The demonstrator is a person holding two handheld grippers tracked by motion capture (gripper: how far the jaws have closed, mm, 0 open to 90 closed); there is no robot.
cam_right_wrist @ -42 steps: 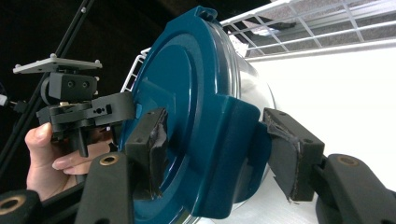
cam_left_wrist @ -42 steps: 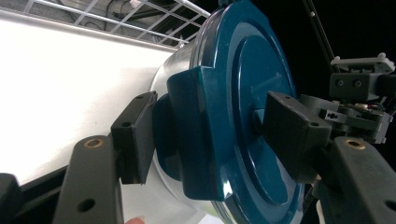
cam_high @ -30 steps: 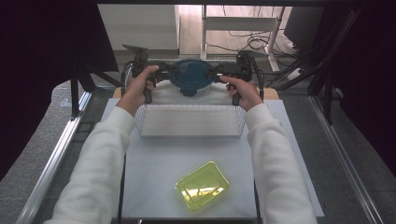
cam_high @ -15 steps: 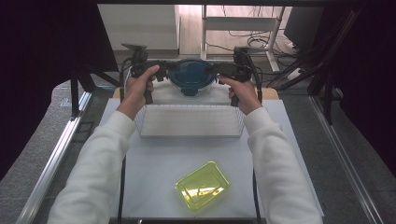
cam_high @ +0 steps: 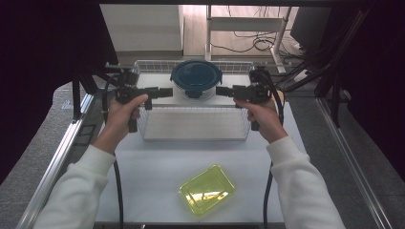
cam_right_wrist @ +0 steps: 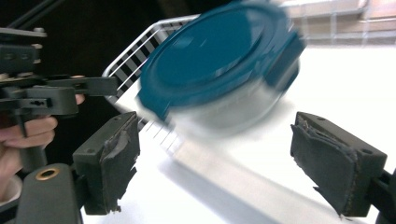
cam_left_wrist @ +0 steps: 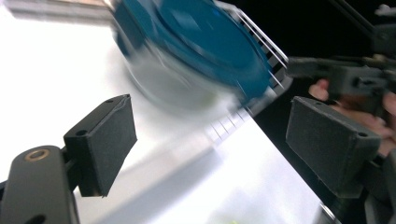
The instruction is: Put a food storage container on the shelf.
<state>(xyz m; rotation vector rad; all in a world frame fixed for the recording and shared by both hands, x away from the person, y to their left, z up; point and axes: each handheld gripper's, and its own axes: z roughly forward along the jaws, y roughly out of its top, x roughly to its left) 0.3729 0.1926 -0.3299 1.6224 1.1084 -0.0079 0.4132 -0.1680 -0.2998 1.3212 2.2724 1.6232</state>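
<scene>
A round clear container with a dark blue lid stands at the far end of a white wire basket. My left gripper hangs level just left of it and my right gripper just right of it, tips facing each other. Both have just been opening their jaws and stand open, with nothing between them. In the left gripper view the blurred container lies beyond my own left gripper. In the right gripper view the container lies beyond my own right gripper.
A yellow-green rectangular tub lies on the white table near its front edge. Metal rails run along both sides of the table. Cables and a white cabinet sit behind the basket.
Both hands have drawn outward and a little toward the person, away from the container's sides. Their jaws have let go of it and opened. The container has stayed in the basket.
</scene>
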